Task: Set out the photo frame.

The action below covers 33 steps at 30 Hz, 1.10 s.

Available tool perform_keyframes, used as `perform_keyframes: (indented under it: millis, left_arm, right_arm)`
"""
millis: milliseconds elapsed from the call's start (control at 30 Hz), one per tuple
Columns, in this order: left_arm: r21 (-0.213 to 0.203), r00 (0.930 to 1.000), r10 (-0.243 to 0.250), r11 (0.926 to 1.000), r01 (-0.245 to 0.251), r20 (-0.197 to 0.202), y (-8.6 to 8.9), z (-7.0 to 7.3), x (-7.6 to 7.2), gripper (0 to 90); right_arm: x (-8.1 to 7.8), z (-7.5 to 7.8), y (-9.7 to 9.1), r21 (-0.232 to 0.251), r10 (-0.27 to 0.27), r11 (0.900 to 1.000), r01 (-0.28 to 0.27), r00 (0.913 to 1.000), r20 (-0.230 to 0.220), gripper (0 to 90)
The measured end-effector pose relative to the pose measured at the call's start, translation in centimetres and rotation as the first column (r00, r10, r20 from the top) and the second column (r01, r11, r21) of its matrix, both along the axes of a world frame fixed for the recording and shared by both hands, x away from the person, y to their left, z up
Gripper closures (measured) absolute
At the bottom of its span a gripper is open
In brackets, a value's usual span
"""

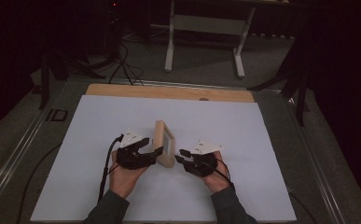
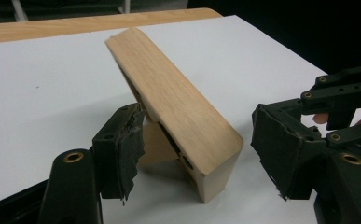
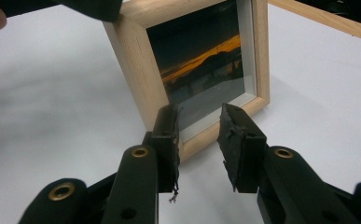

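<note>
The wooden picture frame (image 1: 164,143) stands on its edge on the white sheet (image 1: 243,130) that covers the counter (image 1: 169,92), tilted back, directly between the two claws. In the left gripper view its plain wooden side (image 2: 178,105) slants across the space between that claw's jaws, with a prop or stand seemingly behind it in shadow, though the dim light makes that part hard to read. In the right gripper view its glazed face shows a dark photograph with an orange streak (image 3: 201,60), set in a pale mount.

The left claw (image 1: 146,145) sits just to the left of the frame, its jaws spread wide on either side of the frame's near end; the pads (image 2: 122,149) stand apart from the wood, so it grips nothing. The right claw (image 1: 182,156) sits just to the frame's right, its jaws parted about halfway and pointed at the frame's lower front rail; the pads (image 3: 169,130) lie close in front of the wood, with no clear grip on it. The right claw's jaws also appear at the right edge of the left gripper view (image 2: 346,102).

A hand holds each claw from below, the sleeves coming up from the near edge of the counter. Beyond the counter's far side stands a white table base (image 1: 204,23) on the dark floor.
</note>
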State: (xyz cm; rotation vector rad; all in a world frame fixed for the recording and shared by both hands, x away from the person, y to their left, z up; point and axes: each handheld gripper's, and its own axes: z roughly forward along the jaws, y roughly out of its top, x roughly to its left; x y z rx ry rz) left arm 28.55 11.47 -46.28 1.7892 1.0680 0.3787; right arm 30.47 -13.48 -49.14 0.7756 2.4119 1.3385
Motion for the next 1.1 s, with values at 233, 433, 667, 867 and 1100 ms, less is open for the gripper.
perform_keyframes:
  millis: [233,433,667,867,1100]
  left_arm:
    - [0.020,0.9999,0.002,0.9998,-0.002,-0.012,-1.1,-0.4,0.5,33.9]
    - [0.026,0.9995,0.010,0.9996,-0.009,-0.031,-1.4,-0.7,0.8,34.1]
    - [0.043,0.9987,0.018,0.9989,-0.016,-0.048,-1.6,-1.2,1.2,35.3]
    - [0.036,0.9988,0.022,0.9992,-0.020,-0.045,-1.5,-1.4,1.2,40.4]
    - [0.032,0.9986,0.018,0.9994,-0.016,-0.049,-1.3,-1.4,1.1,43.0]
  right_arm:
    - [0.0,0.1,-0.1,0.003,-0.006,1.0000,0.006,1.0000,-0.001,65.1]
    - [0.2,0.1,-0.3,0.006,-0.020,0.9998,0.020,0.9998,-0.005,63.6]
    - [0.3,0.2,-0.3,0.011,-0.027,0.9996,0.027,0.9996,-0.003,63.3]
    - [0.3,0.3,-0.3,0.019,-0.033,0.9993,0.033,0.9995,-0.004,62.9]
    - [0.3,0.5,-0.4,0.029,-0.032,0.9991,0.032,0.9995,-0.004,62.5]
